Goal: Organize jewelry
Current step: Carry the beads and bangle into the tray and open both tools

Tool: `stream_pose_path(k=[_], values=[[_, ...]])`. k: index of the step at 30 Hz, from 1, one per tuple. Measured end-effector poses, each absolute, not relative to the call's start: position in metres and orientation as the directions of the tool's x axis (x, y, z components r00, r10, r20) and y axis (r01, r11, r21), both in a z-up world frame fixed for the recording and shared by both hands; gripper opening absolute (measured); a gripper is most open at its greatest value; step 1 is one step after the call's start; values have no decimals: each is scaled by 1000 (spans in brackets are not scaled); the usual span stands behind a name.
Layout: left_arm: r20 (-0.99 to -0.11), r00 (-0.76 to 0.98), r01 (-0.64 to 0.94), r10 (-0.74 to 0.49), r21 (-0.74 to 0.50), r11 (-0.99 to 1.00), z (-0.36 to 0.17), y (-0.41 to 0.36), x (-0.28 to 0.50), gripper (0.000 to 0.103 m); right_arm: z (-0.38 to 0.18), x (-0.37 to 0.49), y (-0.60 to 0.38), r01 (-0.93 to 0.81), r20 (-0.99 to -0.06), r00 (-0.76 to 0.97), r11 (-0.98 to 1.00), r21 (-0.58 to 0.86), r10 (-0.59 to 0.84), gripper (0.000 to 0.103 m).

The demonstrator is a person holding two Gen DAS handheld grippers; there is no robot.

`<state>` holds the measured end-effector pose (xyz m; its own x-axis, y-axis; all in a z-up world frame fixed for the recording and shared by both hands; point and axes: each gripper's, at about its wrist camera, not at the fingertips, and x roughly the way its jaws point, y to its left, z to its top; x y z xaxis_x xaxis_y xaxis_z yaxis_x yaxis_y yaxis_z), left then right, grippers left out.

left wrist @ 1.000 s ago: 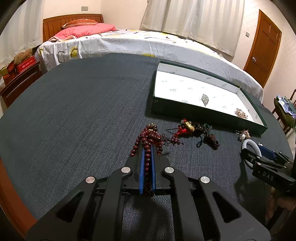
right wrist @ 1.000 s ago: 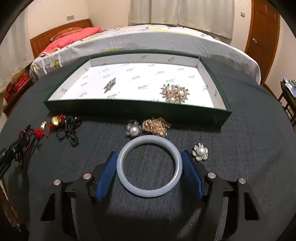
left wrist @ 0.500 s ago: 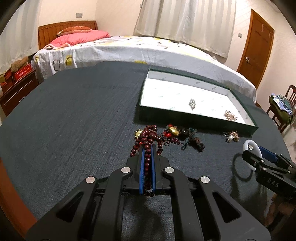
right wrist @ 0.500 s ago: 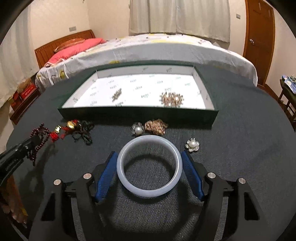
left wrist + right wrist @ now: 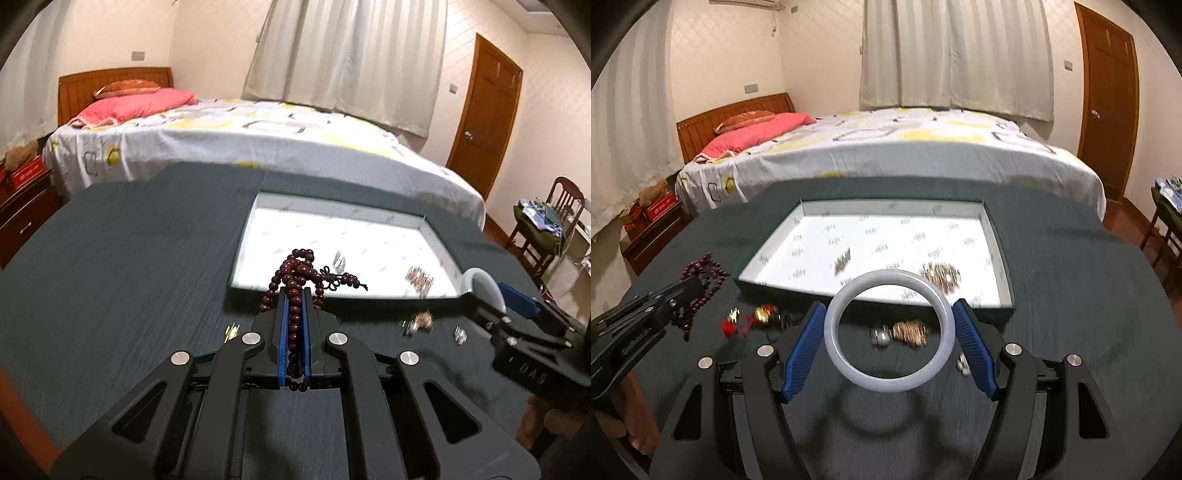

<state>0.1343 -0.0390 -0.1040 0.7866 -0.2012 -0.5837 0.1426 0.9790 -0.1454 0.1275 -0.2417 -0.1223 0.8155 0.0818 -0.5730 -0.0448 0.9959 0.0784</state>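
My left tool is clenched on the limp, swinging dark red wooden bead strand, my right tool grips the stiff, slippery, breakable pale jade bangle across its rim, both lifted at six o'clock of the white-lined green tray.

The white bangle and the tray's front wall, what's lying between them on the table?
In the right wrist view, a pearl piece and a gold cluster lie on the cloth, seen through the white bangle, short of the tray.

Motion blur smears the brooches inside the tray; their details cannot be told
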Motion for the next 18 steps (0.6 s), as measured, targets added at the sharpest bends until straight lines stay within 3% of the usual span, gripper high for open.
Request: stream_pose_path(k=[11, 18], values=[[-539, 812, 198, -225, -109, 974, -97, -71, 209, 7, -116, 200, -231, -84, -535, 836, 991, 102, 126, 68], [-631, 744, 190, -221, -117, 975, -137, -80, 263, 7, -148, 241, -228, -87, -607, 781, 988, 128, 147, 68]])
